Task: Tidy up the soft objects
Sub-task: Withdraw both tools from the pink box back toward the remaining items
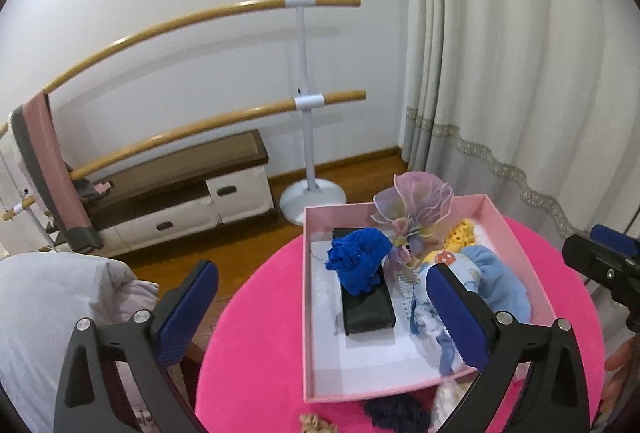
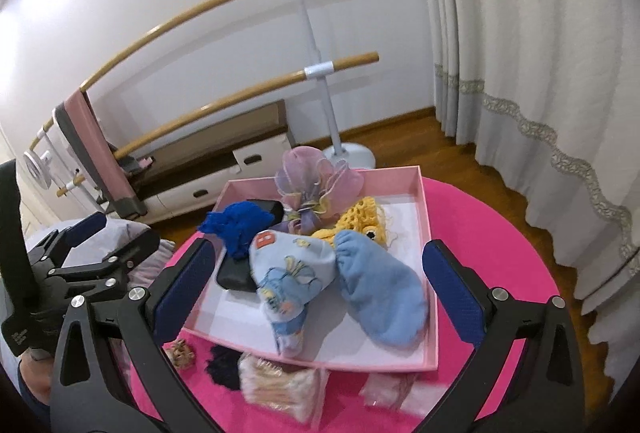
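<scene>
- The left gripper (image 1: 322,307), with black arms and blue textured pads, is seen spread wide with nothing between its fingers; the shallow pink cardboard box (image 1: 306,297) lies ahead of it, its left wall in the gap between the pads.
- The right gripper (image 2: 318,291) is likewise fully spread and empty, held above the near edge of the same box (image 2: 430,273).
- Within the box, a crumpled royal-blue knitted cloth (image 1: 358,259) is draped over a flat black rectangular case (image 1: 366,307).
- A printed pale-blue sock (image 2: 290,273) and a plain light-blue fleece sock (image 2: 380,297) lie side by side, touching, in the near part of the box, directly ahead of the right gripper's gap.
- A lilac and pink gauze pouch with ruffled edges (image 2: 318,181) stands toward the far wall; a yellow crocheted piece (image 2: 360,219) lies just beside it.
- The box rests on a round table covered in bright pink velvety fabric (image 2: 500,233).
- Outside the box, on the near cloth, are noted a dark navy knitted item (image 2: 224,363), a small tan woven item (image 2: 182,353) and clear-wrapped pale packets (image 2: 276,387).
</scene>
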A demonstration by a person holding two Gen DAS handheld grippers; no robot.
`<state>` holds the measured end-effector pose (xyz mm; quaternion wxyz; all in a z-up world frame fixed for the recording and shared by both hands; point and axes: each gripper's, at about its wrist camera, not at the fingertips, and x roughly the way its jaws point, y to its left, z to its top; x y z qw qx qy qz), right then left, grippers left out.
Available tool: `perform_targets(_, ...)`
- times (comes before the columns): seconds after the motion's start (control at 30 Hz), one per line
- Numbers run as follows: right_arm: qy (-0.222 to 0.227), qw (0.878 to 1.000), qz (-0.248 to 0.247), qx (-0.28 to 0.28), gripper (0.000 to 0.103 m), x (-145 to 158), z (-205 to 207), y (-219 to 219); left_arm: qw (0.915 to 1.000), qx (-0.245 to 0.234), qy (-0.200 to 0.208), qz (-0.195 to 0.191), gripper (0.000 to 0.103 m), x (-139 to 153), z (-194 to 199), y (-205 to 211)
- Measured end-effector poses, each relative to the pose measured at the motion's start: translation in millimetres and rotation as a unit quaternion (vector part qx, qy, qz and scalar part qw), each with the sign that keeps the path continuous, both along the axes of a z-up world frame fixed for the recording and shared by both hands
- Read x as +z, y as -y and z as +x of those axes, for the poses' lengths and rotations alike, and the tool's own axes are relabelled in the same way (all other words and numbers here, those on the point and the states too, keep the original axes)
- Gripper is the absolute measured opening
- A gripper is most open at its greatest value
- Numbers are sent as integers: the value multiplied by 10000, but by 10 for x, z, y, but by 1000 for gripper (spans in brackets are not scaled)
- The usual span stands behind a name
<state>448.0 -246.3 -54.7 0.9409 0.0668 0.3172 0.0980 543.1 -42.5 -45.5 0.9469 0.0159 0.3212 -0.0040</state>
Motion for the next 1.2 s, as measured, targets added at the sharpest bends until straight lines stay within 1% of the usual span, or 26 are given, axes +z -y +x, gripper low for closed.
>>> perform_targets(0.1,182,9998,-4,-75,103,46,-255,-37,9999,10,154,-31,103,84,-334,-40)
perform_targets(0.27,501,9985,41,-230,103,92,-717,-45,9995,21,317,-69,103,91,-766,-72)
perform_targets(0.47,680,9969,-64,-379,103,60,-1172,-40,9991,30,409,-94,103,98,-1274,-106)
perform_targets(0.6,699,9960,-203,-519,103,5,-1396,-10,9987,88,465,-177,103,79,-1561,-141)
perform_targets(0.77,807,9932,-311,-780,103,-22,-1640,32,9984,164,518,-119,103,57,-1866,-101)
perform_targets(0.87,868,9915,-289,-920,103,-30,-1782,64,9984,184,530,-104,103,40,-1998,-63)
perform_targets(1.07,924,9898,-396,-1010,103,-40,-2025,62,9981,240,567,-64,103,-14,-2326,-58)
perform_targets(1.2,928,9896,-427,-1008,103,-77,-2156,35,9979,291,552,-164,103,-52,-2495,-114)
